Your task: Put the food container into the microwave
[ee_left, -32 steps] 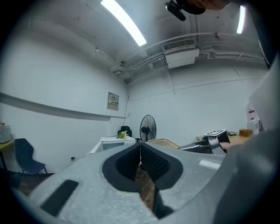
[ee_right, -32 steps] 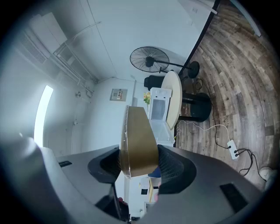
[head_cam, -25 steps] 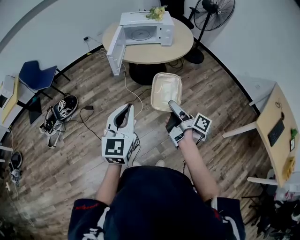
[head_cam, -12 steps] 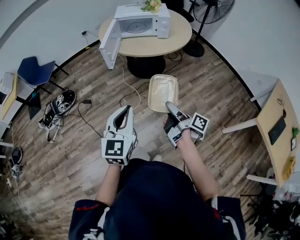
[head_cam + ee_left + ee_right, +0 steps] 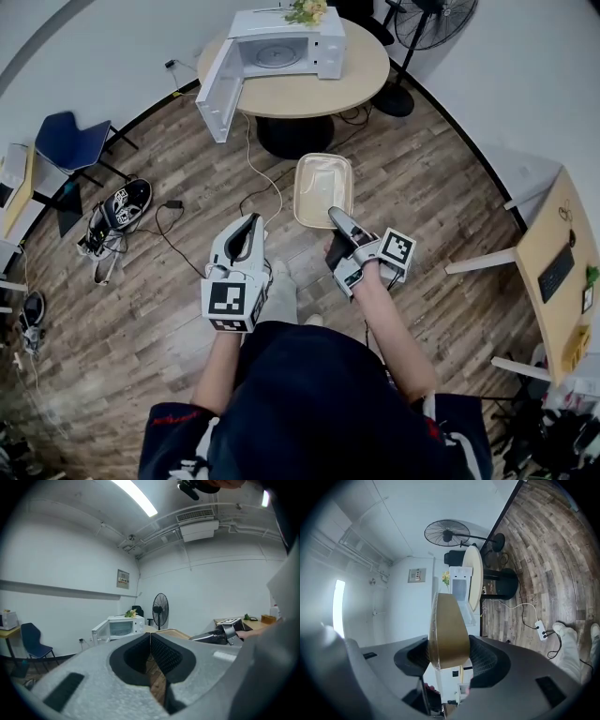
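My right gripper (image 5: pixel 336 217) is shut on the near edge of a shallow tan food container (image 5: pixel 322 190) with a clear lid, held out level over the wood floor. In the right gripper view the container (image 5: pixel 447 630) stands edge-on between the two pads of that gripper (image 5: pixel 447 656). Ahead, a white microwave (image 5: pixel 281 52) stands with its door swung open on a round wooden table (image 5: pixel 361 80), well beyond the container. My left gripper (image 5: pixel 246 230) hangs beside the right one, shut and holding nothing. Past the left gripper (image 5: pixel 150 644), its own view shows the microwave (image 5: pixel 119 627).
A standing fan (image 5: pixel 431 23) is behind the table at the right. To the left are a blue chair (image 5: pixel 70 145), shoes (image 5: pixel 117 220) and cables on the floor. A wooden desk (image 5: pixel 558 272) stands at the right edge.
Both grippers and the container have sunk a little and drifted slightly left in the head view. The right grip on the container is unchanged, and the left gripper stays shut.
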Available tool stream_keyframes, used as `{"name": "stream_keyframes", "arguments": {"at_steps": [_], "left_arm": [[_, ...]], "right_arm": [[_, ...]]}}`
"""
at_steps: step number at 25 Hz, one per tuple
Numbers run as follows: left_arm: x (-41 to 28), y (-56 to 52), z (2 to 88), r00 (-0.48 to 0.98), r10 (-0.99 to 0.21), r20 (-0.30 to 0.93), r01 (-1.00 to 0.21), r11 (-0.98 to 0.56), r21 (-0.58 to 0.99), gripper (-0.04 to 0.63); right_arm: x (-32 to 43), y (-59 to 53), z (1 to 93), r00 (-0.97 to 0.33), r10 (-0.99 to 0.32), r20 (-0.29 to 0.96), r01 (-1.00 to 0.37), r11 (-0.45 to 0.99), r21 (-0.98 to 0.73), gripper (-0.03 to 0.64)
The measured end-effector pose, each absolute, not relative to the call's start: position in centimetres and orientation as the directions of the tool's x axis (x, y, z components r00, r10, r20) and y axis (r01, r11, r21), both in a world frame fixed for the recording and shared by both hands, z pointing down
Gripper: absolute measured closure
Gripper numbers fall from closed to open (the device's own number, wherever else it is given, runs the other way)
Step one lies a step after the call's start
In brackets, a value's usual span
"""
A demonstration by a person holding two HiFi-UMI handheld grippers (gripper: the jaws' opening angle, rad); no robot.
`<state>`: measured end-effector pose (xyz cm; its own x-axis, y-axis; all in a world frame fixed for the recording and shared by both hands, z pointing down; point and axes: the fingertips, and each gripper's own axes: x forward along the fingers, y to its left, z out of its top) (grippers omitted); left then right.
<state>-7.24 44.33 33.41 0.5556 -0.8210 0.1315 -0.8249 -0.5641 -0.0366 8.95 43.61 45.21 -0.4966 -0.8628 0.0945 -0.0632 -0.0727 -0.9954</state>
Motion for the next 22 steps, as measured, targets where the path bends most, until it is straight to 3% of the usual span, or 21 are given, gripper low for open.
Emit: {"name": "stream_keyframes", "arguments": {"at_steps": [22], "left_arm": [[-8.3,21.5,33.1,0.603,-0.785,0.14,-0.793,-0.609,-0.005,0.577]], "right_arm": [[6.6,21.8,44.8,-0.488,-0.866,0.115,-0.047,-0.105,-0.993,0.388]]}}
